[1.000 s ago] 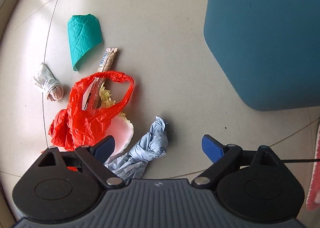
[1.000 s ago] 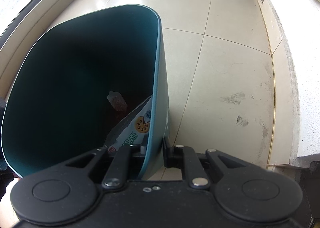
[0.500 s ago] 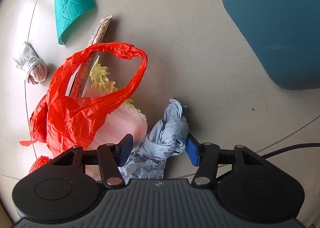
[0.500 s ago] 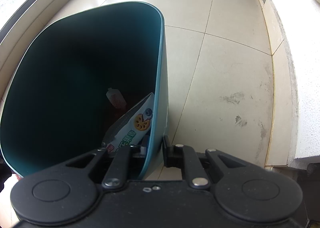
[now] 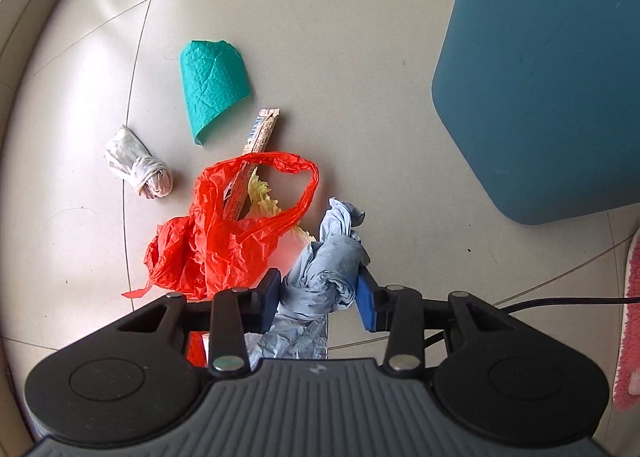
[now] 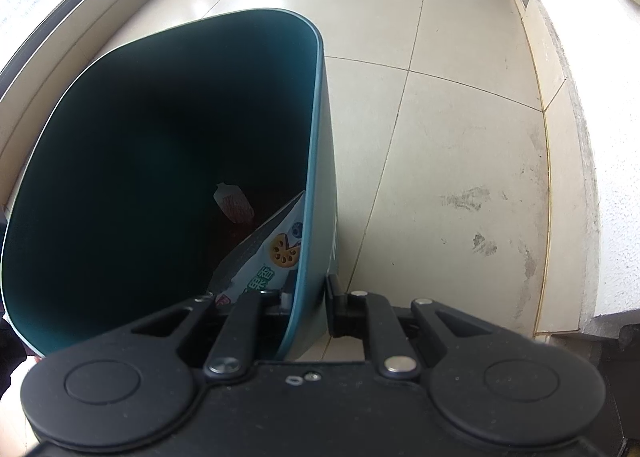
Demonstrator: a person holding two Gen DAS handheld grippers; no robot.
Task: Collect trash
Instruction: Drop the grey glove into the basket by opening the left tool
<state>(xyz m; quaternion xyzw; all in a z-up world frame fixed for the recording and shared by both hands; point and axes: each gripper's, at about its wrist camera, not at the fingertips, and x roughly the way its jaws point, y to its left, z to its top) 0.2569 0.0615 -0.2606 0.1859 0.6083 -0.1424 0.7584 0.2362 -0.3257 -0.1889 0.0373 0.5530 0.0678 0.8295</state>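
Pink fluffy mat (image 5: 632,321) beside black cable (image 5: 560,301) on tiled floor (image 5: 340,37)

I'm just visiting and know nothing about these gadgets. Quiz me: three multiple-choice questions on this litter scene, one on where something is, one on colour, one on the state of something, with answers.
1. Where does the snack packet lie?
A. inside the bin
B. on the floor beside the bin
C. under the red bag

2. What colour is the crumpled paper towel on the floor?
A. yellow
B. green
C. black

3. What is the right gripper doing?
A. hanging open over the floor
B. holding a rag
C. clamped on the bin's rim

Answers:
1 A: the snack packet leans against the inner wall of the teal bin.
2 B: the paper towel is green.
3 C: the right gripper has one finger on either side of the rim.
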